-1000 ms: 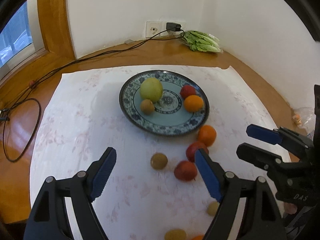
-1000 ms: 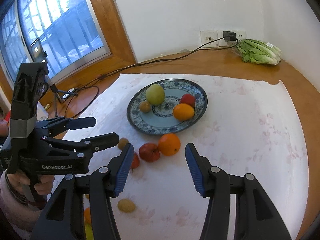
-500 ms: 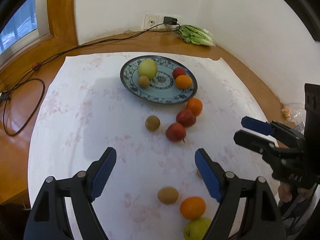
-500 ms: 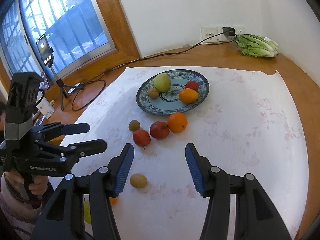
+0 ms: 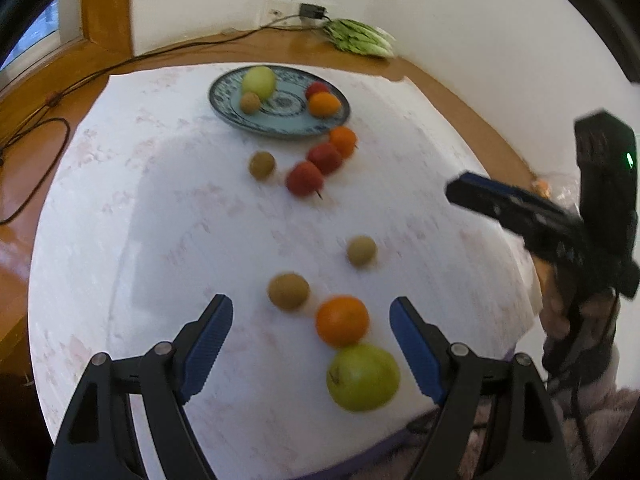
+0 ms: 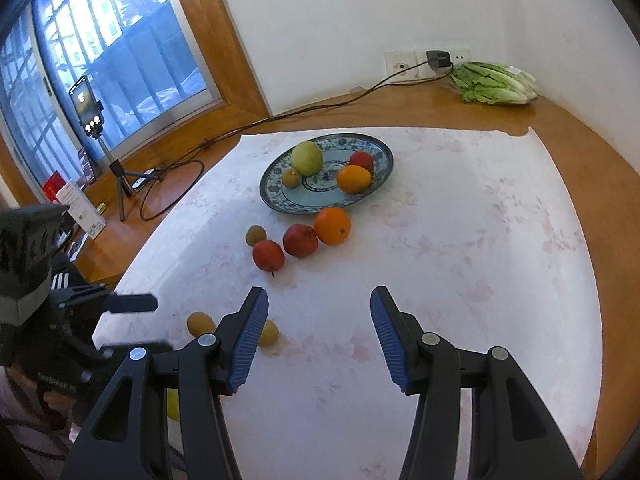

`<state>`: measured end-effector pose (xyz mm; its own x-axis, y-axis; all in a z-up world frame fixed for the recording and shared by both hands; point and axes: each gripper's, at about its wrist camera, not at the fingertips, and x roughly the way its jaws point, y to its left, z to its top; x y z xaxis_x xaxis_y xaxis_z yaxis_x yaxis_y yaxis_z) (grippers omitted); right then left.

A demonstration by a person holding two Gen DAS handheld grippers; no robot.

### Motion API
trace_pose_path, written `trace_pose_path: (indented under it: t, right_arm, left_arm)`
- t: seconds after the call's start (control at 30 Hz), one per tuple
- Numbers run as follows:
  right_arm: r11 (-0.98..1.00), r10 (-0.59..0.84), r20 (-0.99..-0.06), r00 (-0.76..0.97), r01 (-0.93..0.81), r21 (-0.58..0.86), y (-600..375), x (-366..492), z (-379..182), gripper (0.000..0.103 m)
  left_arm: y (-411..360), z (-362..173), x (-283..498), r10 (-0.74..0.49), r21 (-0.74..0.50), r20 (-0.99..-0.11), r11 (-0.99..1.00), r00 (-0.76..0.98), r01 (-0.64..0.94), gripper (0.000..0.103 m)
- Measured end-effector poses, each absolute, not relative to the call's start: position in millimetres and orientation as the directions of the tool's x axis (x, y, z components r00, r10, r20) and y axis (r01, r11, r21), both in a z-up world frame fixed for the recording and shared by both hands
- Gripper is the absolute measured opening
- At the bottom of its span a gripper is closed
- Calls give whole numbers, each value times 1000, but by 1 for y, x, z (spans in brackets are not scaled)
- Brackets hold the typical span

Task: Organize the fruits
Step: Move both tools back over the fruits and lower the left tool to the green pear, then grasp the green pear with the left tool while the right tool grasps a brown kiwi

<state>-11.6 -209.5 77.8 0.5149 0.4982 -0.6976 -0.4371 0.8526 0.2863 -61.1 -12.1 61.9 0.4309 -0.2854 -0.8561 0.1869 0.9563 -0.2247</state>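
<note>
A blue patterned plate [image 5: 280,126] [image 6: 280,200] at the far side of the white cloth holds a green pear, a brown kiwi, a red fruit and an orange. In front of it lie an orange [image 6: 332,225], two red apples [image 6: 300,240] [image 6: 268,255] and a kiwi [image 6: 256,235]. Nearer lie two kiwis [image 5: 288,291] [image 5: 361,251], an orange [image 5: 342,321] and a green apple [image 5: 363,376]. My left gripper [image 5: 311,334] is open and empty, just above the near orange. My right gripper [image 6: 316,332] is open and empty over bare cloth.
A lettuce [image 6: 496,88] lies at the back right by a wall socket with a plug and cable [image 6: 320,108]. A phone on a tripod [image 6: 88,108] stands by the window at left. The wooden tabletop [image 6: 580,140] rims the cloth.
Both grippers have pulled back toward the near edge and away from the plate. The near orange, green apple and kiwis have come into the left wrist view. Both stay open.
</note>
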Motion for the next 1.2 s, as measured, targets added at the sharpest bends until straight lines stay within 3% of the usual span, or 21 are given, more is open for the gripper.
trace_pose_path:
  t: [0.3, 0.6, 0.77, 0.87, 0.9, 1.2]
  right_arm:
    - [856, 503, -691, 520, -413, 312, -222, -12, 73, 55]
    - [860, 500, -682, 534, -397, 320, -231, -11, 74, 55]
    - [863, 496, -682, 538, -390, 321, -234, -10, 73, 55]
    - [862, 500, -682, 533, -388, 327, -234, -10, 71, 55]
    - [861, 501, -683, 532, -388, 329, -234, -9, 71, 55]
    - [853, 512, -687, 516, -396, 339, -230, -8, 67, 55]
  left_arm:
    - [-24, 54, -75, -321, -244, -870, 940, 374, 239, 83]
    - [-26, 35, -73, -361, -300, -887, 925, 288, 235, 70]
    - [-30, 29, -72, -366, -307, -894, 921, 260, 239, 68]
    - [-30, 28, -72, -377, -318, -890, 917, 257, 242, 57]
    - [-30, 28, -71, -391, -333, -885, 911, 252, 243, 49]
    - [-24, 42, -73, -412, -344, -866, 902, 285, 259, 49]
